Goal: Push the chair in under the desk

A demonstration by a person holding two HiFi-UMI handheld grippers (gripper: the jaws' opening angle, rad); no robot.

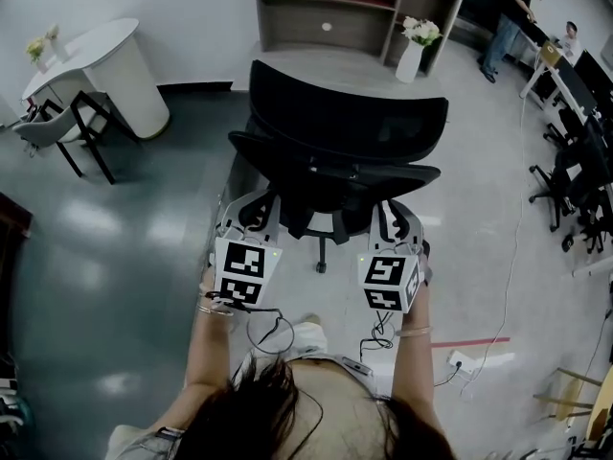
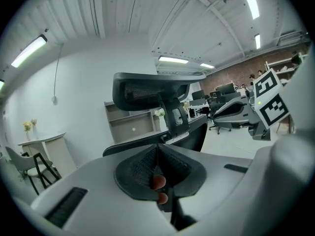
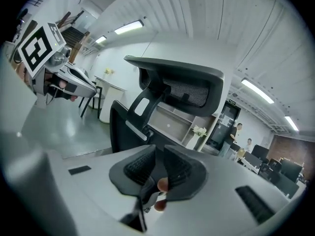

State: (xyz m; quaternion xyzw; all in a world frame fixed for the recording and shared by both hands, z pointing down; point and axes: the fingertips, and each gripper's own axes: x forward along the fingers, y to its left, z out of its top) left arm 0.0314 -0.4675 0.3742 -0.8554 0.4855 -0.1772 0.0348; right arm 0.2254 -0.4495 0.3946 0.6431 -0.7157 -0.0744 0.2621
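Observation:
In the head view a black office chair (image 1: pixel 335 147) stands right in front of me, its back towards me. Beyond it lies a grey desk top (image 1: pixel 326 57). My left gripper (image 1: pixel 251 209) is at the left side of the chair's backrest and my right gripper (image 1: pixel 397 220) at the right side. In the left gripper view the left gripper (image 2: pixel 156 154) has its pads together with nothing between them, and the chair (image 2: pixel 152 90) rises just ahead. In the right gripper view the right gripper (image 3: pixel 160 163) shows a slim gap between its pads, with the chair (image 3: pixel 177 82) close ahead.
A shelf unit (image 1: pixel 354 3) and a white vase of flowers (image 1: pixel 414 51) stand behind the desk. A white round table (image 1: pixel 105 60) and a dark-legged chair (image 1: pixel 67 127) are at the far left. People (image 1: pixel 508 17) and office chairs (image 1: pixel 565 180) are at the right. A power strip (image 1: pixel 465 360) lies on the floor.

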